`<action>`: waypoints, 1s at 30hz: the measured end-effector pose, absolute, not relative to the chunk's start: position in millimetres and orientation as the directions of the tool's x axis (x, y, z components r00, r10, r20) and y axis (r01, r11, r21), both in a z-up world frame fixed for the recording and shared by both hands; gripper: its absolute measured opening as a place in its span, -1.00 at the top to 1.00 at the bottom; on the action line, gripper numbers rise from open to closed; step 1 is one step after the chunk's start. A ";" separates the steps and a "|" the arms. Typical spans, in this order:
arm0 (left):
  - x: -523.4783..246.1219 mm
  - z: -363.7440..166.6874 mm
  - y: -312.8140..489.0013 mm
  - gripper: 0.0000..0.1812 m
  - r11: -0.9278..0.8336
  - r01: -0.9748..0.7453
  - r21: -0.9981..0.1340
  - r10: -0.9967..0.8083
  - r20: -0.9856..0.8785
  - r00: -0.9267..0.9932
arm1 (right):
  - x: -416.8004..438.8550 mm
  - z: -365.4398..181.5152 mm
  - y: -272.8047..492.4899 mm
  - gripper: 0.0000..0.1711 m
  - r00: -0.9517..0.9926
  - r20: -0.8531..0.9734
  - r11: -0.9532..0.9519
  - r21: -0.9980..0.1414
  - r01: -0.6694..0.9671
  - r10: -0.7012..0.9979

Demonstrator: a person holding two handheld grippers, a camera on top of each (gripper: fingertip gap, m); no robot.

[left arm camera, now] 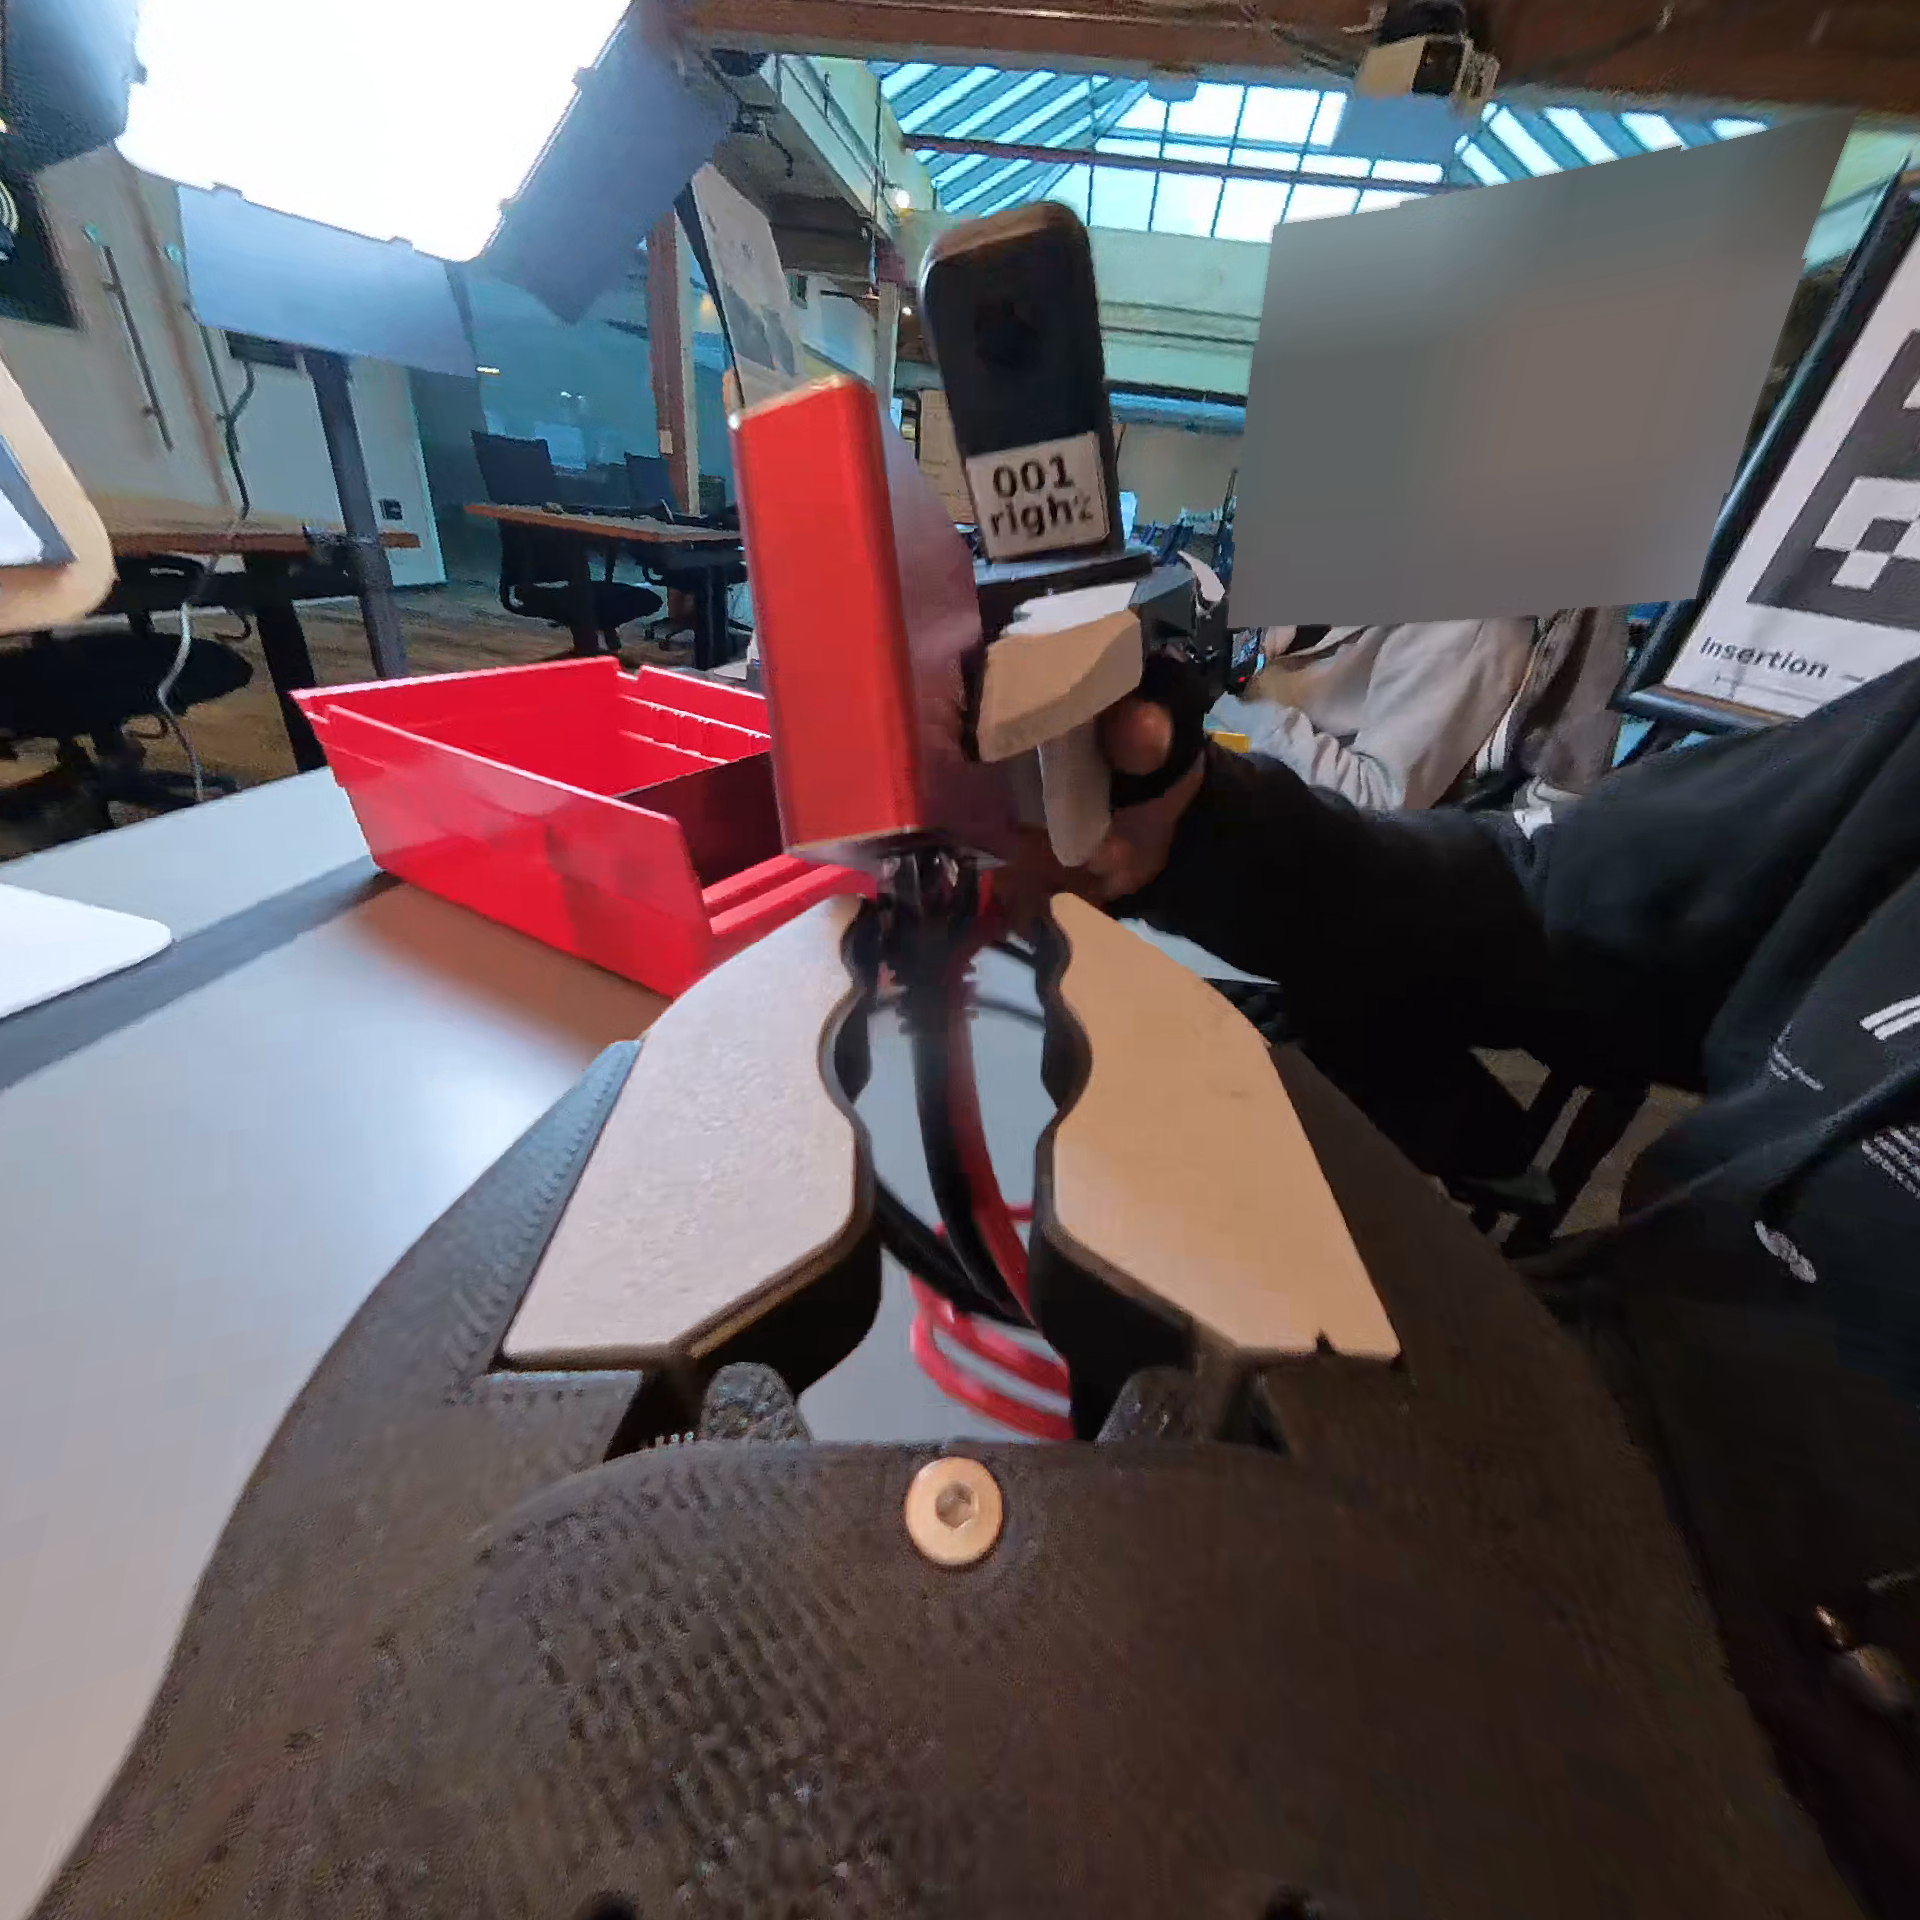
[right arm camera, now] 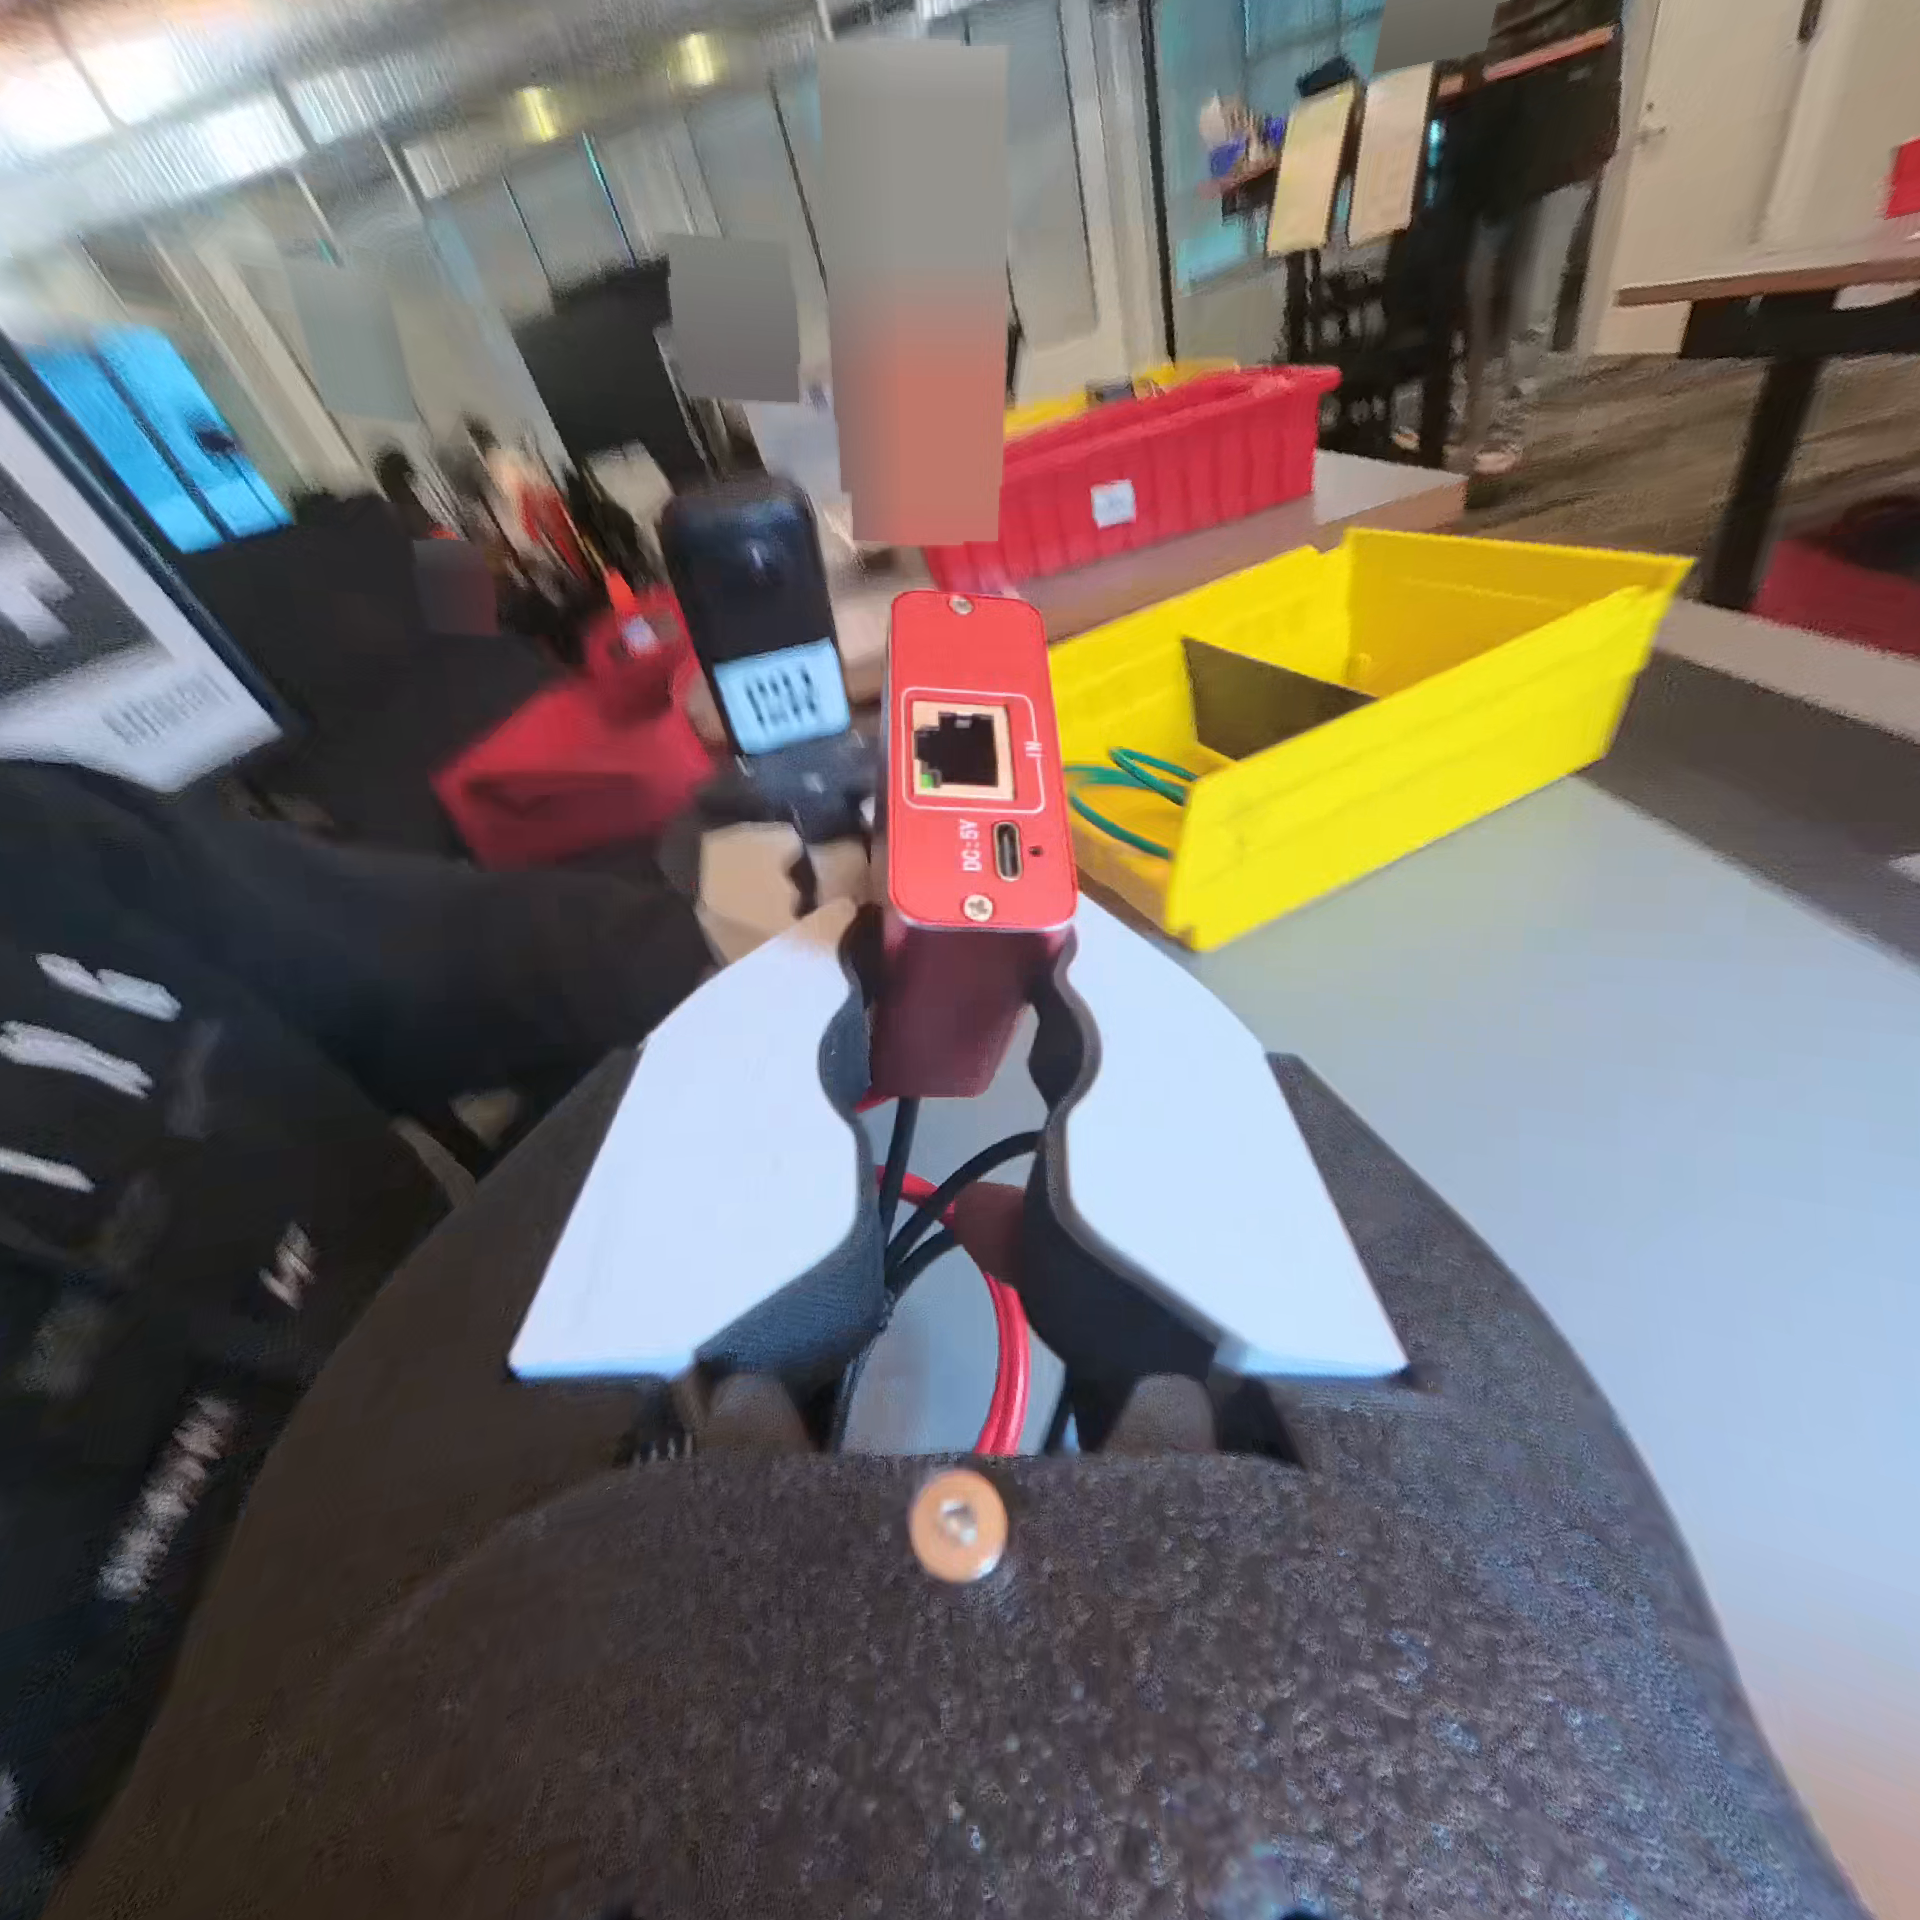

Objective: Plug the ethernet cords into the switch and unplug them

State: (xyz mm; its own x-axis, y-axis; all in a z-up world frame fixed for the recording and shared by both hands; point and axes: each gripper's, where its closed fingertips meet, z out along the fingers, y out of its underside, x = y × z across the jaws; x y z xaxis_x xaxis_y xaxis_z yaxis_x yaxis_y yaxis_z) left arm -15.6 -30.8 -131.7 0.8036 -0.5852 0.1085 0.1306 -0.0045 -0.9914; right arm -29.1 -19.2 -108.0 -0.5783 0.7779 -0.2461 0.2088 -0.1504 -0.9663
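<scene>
A red switch (right arm camera: pixel 971 748) stands upright in my right gripper (right arm camera: pixel 961 935), which is shut on its lower body. Its end face with one port points at the right wrist camera. In the left wrist view the switch (left arm camera: pixel 831 623) is upright above the table, with a white finger (left arm camera: pixel 1049 675) of the right gripper on its far side. Black cords (left arm camera: pixel 940 1122) and a red cord (left arm camera: pixel 987 1351) hang from its bottom end. They run between the fingers of my left gripper (left arm camera: pixel 956 920), whose jaws stand apart around them just under the plugs. The cords (right arm camera: pixel 899 1143) also show below the switch.
A red bin (left arm camera: pixel 520 769) sits on the grey table (left arm camera: pixel 260 1091) behind the switch. A yellow bin (right arm camera: pixel 1403 727) holds a green cord (right arm camera: pixel 1132 779). A red crate (right arm camera: pixel 1143 468) stands farther back. A framed marker sign (left arm camera: pixel 1818 520) and a person's dark sleeve (left arm camera: pixel 1455 935) are at the right. My two grippers' fingertips are within a few centimetres of each other.
</scene>
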 end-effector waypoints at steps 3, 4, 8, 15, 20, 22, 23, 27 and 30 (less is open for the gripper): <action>-27.3 -122.4 -38.5 0.56 0.003 0.077 -0.997 -0.564 0.061 0.824 | -3.6 -114.4 -19.8 0.69 -0.679 -0.102 0.170 -0.931 0.322 0.727; -27.9 -122.2 -38.9 0.54 0.000 0.049 -0.999 -0.559 0.041 0.828 | 4.0 -118.0 -21.1 0.69 -0.714 -0.069 0.272 -0.896 0.352 0.697; 13.7 -141.2 -41.5 0.46 -0.127 -0.057 -0.990 -0.680 0.046 0.731 | 18.1 -135.8 -29.3 0.69 -0.823 -0.002 0.589 -0.697 0.408 0.568; -3.6 -169.9 -29.3 0.69 -0.208 -0.137 -0.969 -0.560 0.003 0.828 | -18.9 -152.8 -38.5 0.63 -0.815 0.095 0.652 -0.656 0.381 0.572; -71.2 -162.6 -18.4 0.69 -0.220 0.298 -0.929 -0.377 0.363 0.852 | -48.6 -116.7 -11.8 0.54 -0.504 0.158 0.344 -0.889 0.302 0.849; -93.4 -164.5 -13.8 0.69 -0.194 0.459 -0.867 -0.312 0.498 0.809 | -43.1 -126.4 -15.3 0.50 -0.429 0.131 0.285 -0.905 0.315 0.894; -100.8 -165.4 -11.9 0.69 -0.177 0.520 -0.835 -0.289 0.550 0.784 | -41.9 -140.6 -16.9 0.44 -0.396 0.151 0.299 -0.890 0.345 0.906; -106.8 -163.4 -6.1 0.69 -0.108 0.691 -0.714 -0.255 0.692 0.675 | -56.3 -203.1 -20.1 0.33 -0.286 0.278 0.385 -0.803 0.454 0.917; -91.3 -160.5 -4.8 0.69 -0.091 0.750 -0.655 -0.279 0.740 0.612 | -73.5 -220.6 -10.1 0.49 -0.245 0.427 0.492 -0.726 0.481 0.870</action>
State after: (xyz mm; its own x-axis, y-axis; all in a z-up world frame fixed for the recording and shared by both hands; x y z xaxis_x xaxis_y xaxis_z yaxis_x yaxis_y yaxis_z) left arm -91.3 -4.8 -160.5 0.6124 -0.2789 0.7398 0.7499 -0.0914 -0.6552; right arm -73.5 -10.1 -220.6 -0.2454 0.8704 0.4268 0.4806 0.4916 -0.7262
